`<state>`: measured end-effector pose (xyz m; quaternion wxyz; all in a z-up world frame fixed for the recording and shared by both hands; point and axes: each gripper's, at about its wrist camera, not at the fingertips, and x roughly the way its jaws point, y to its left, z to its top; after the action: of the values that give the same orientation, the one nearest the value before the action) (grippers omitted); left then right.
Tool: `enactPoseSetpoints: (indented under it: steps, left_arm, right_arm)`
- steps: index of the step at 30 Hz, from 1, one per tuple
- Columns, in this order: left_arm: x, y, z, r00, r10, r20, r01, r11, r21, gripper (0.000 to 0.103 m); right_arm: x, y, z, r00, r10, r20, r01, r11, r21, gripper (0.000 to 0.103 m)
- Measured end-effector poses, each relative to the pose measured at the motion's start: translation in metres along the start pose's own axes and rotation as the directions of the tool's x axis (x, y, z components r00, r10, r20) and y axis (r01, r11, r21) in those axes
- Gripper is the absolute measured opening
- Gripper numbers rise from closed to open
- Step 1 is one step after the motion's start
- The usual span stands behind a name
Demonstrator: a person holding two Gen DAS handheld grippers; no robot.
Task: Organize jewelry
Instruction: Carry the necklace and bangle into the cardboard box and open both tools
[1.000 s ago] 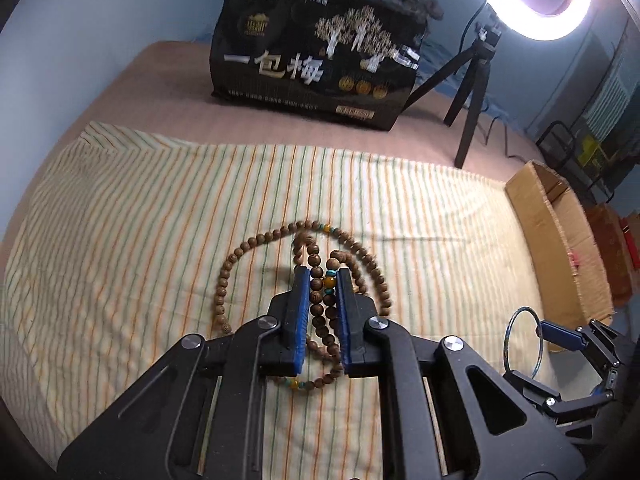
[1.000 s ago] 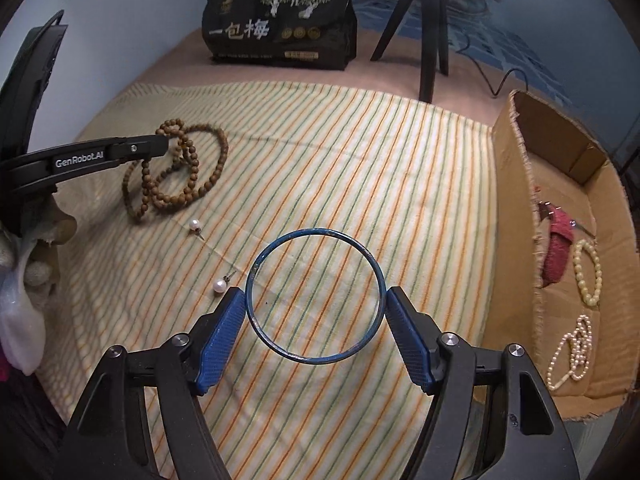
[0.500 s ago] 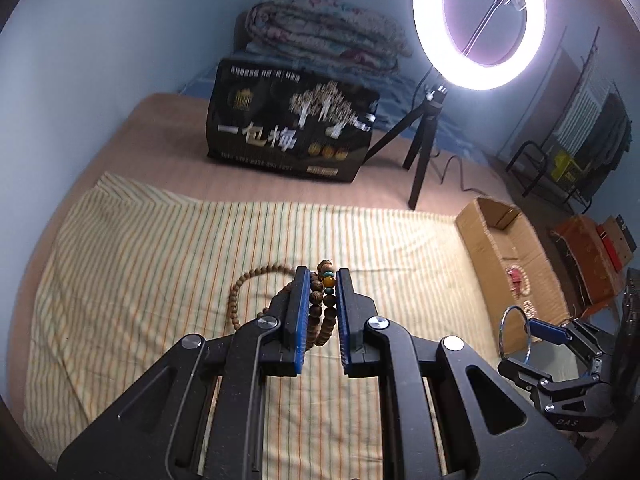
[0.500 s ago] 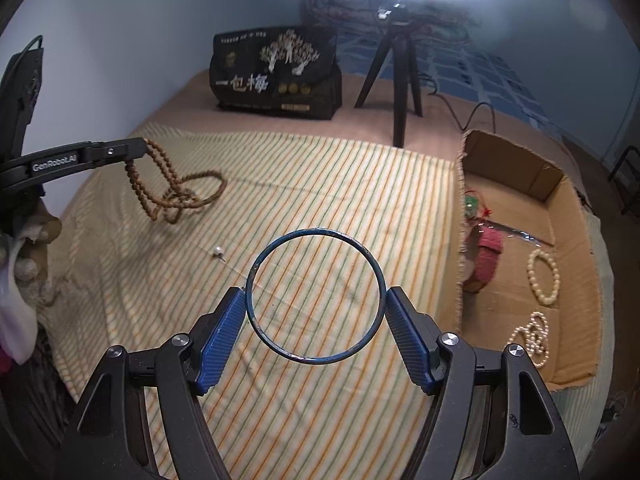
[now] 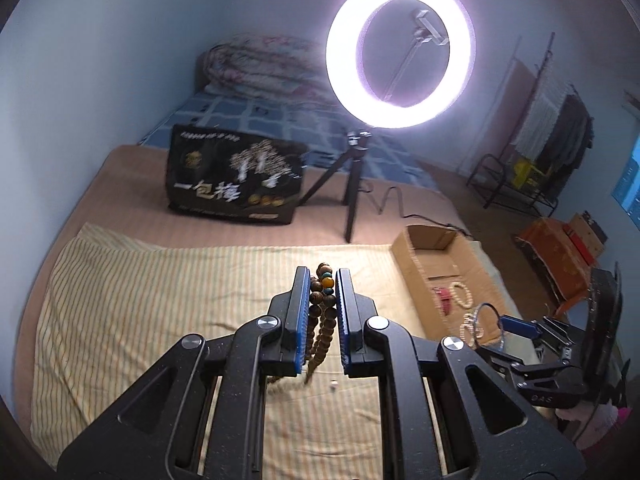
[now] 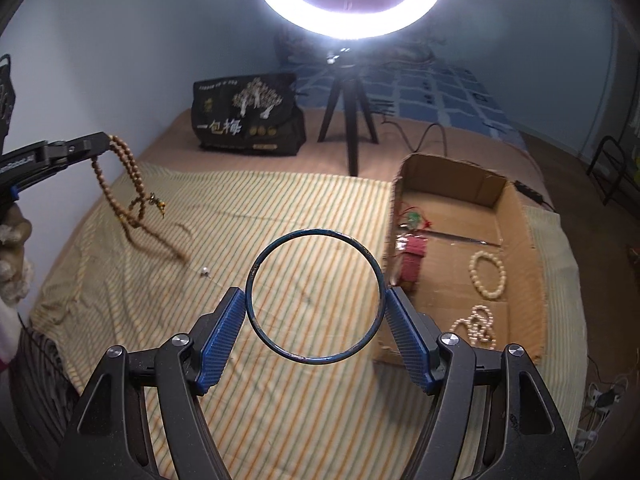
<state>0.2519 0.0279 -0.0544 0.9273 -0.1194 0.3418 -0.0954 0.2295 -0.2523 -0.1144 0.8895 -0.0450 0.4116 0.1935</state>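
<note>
My left gripper is shut on a long brown bead necklace and holds it above the striped cloth. In the right wrist view the necklace hangs from the left gripper, its lower loops near the cloth. My right gripper is shut on a thin dark blue bangle, held upright above the cloth, left of the cardboard box. The right gripper with the bangle also shows in the left wrist view.
The box holds a red bracelet, a cream bead bracelet and a pearl necklace. A small pearl earring lies on the cloth. A black bag and a ring light on a tripod stand behind.
The left gripper has lifted the bead necklace off the cloth, so it now hangs in the air. The right gripper has risen with the bangle and moved toward the box.
</note>
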Motion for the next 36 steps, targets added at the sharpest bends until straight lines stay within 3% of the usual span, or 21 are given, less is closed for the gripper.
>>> enactPoseSetpoints:
  steps: [13, 36]
  left_arm:
    - [-0.006, -0.076, 0.020, 0.990, -0.140, 0.023, 0.138, 0.986, 0.090, 0.011]
    - [0.064, -0.186, 0.079, 0.971, -0.234, 0.050, 0.218, 0.951, 0.218, 0.011]
  right_arm:
    - [-0.033, -0.051, -0.004, 0.997, -0.072, 0.037, 0.069, 0.995, 0.074, 0.072]
    - [-0.029, -0.113, -0.008, 0.994, -0.110, 0.029, 0.103, 0.980, 0.170, 0.072]
